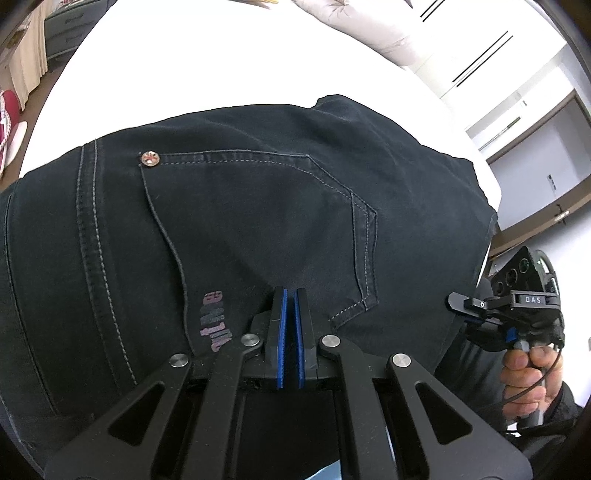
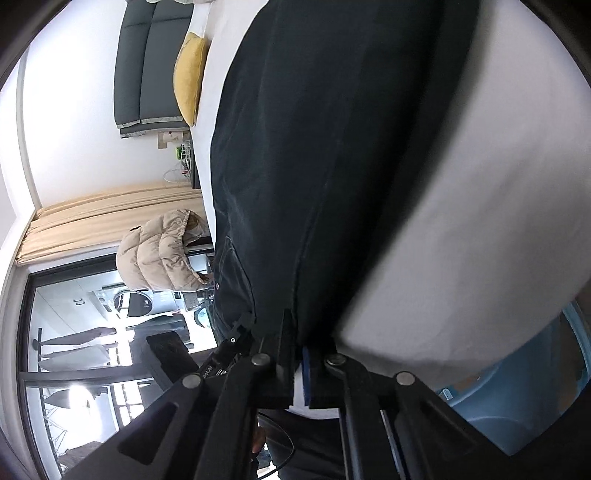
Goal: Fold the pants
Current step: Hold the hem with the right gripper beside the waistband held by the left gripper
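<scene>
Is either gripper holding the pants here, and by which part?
Left gripper is shut over the pants beside the back pocket; a pinch cannot be confirmed. Right gripper is shut on their near edge.

I see bare white bed (image 1: 207, 66) open across the top of the left wrist frame, beyond the dark pants (image 1: 240, 206). A pale duvet (image 1: 354, 22) heaps at upper right. At right edge, the right hand-held gripper (image 1: 476, 314) crowds the pants' side. In the right wrist frame, bed lies free at right.
</scene>
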The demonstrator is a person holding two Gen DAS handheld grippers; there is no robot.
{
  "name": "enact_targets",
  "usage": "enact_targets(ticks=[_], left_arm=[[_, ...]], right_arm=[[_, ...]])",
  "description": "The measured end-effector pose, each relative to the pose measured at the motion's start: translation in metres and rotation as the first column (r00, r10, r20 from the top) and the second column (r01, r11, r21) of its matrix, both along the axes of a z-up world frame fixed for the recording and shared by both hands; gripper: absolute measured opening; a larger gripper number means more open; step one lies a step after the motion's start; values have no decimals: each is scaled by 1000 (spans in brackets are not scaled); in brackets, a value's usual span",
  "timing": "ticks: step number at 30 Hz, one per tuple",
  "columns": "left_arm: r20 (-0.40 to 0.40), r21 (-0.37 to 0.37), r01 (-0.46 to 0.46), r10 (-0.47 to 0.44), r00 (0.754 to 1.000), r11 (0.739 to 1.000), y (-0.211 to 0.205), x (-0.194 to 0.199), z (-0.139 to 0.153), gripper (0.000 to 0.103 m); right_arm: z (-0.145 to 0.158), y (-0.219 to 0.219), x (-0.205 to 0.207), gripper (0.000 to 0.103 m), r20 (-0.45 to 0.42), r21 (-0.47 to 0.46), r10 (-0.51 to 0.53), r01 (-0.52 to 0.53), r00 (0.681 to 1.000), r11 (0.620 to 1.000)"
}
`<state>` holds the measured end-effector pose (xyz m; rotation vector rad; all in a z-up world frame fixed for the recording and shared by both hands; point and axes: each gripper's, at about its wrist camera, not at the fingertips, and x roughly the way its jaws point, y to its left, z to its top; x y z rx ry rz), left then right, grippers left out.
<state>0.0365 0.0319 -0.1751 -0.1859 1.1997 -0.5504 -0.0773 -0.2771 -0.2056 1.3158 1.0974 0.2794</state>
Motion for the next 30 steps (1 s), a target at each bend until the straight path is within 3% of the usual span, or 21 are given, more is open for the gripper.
enact_targets(ticks=[4, 11, 15, 24, 28, 30], left_arm=[[-3, -4, -1, 1, 1000, 1000, -1, 1, -1, 4], [-4, -11, -2, 2, 1000, 1000, 1, 2, -4, 4], [-4, -8, -1, 1, 1000, 1000, 6, 1, -4, 4], [-6, -4, 2, -2, 1000, 1000, 5, 2, -4, 4], [-7, -12, -1, 1, 1000, 1000, 7, 2, -5, 4], [-6, -9, 2, -2, 1000, 1000, 7, 2, -6, 4]], right_arm=[[10, -5, 3, 7, 47, -34, 26, -24, 999, 999], [4, -57, -8, 9, 46, 40, -161, 159, 986, 986], [-1, -80, -16, 2, 30, 74, -266, 263, 964, 962], [4, -84, -29, 2, 46, 22, -298, 297, 954, 955], [14, -86, -25, 8, 94, -10, -277, 279, 956, 960], [11, -101, -24, 8, 78, -2, -317, 318, 945, 948]])
